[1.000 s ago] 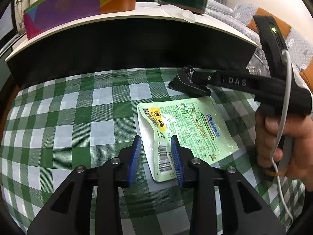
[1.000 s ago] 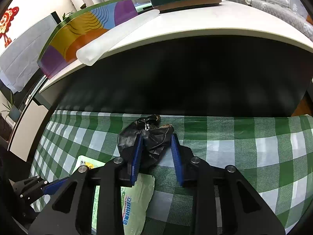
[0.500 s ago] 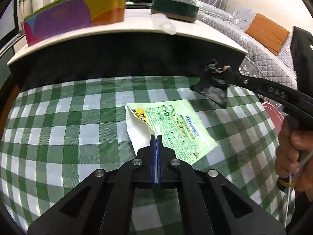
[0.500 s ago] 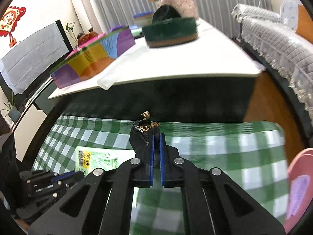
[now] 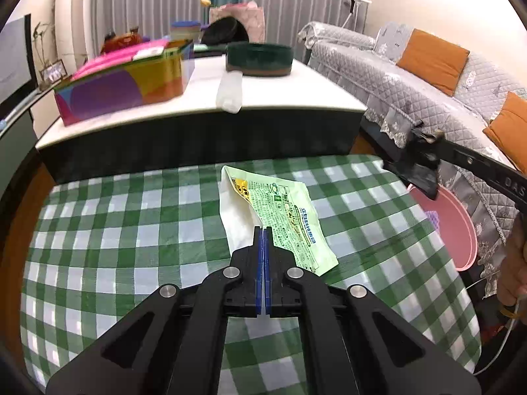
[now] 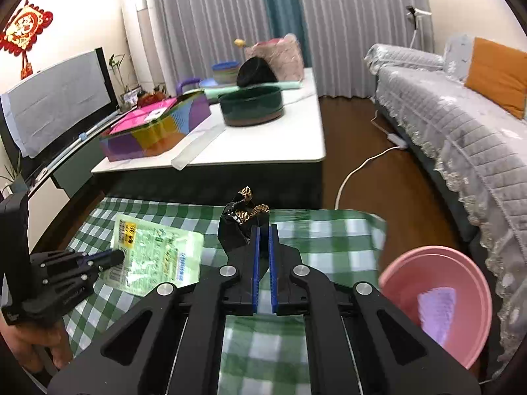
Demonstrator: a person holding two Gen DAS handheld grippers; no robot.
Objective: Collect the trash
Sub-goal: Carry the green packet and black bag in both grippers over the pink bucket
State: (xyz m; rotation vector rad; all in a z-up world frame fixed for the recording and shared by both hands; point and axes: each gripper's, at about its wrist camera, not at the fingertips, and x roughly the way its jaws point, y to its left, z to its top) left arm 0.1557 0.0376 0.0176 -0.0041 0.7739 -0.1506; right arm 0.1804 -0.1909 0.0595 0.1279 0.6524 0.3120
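Observation:
My left gripper (image 5: 263, 230) is shut on the near edge of a light green printed pouch (image 5: 280, 210) and holds it above the green checked cloth (image 5: 131, 230). The pouch also shows in the right wrist view (image 6: 158, 253), with the left gripper (image 6: 117, 256) clamped on it. My right gripper (image 6: 263, 230) is shut on a crumpled black wrapper (image 6: 238, 227) with gold print, lifted off the cloth. In the left wrist view the wrapper (image 5: 423, 171) hangs from the right gripper (image 5: 416, 153) just above a pink basin (image 5: 451, 227).
The pink basin (image 6: 438, 299) sits on the floor to the right of the cloth, with a purple scrap inside. Behind the cloth stands a white-topped table (image 5: 270, 98) bearing a colourful box (image 5: 125, 82) and a dark green bowl (image 5: 260, 57). A grey sofa (image 6: 461, 138) is at the right.
Both grippers have risen and pulled back, each carrying its piece. The pouch has lifted off the cloth. The right gripper has carried the black wrapper rightward toward the pink basin.

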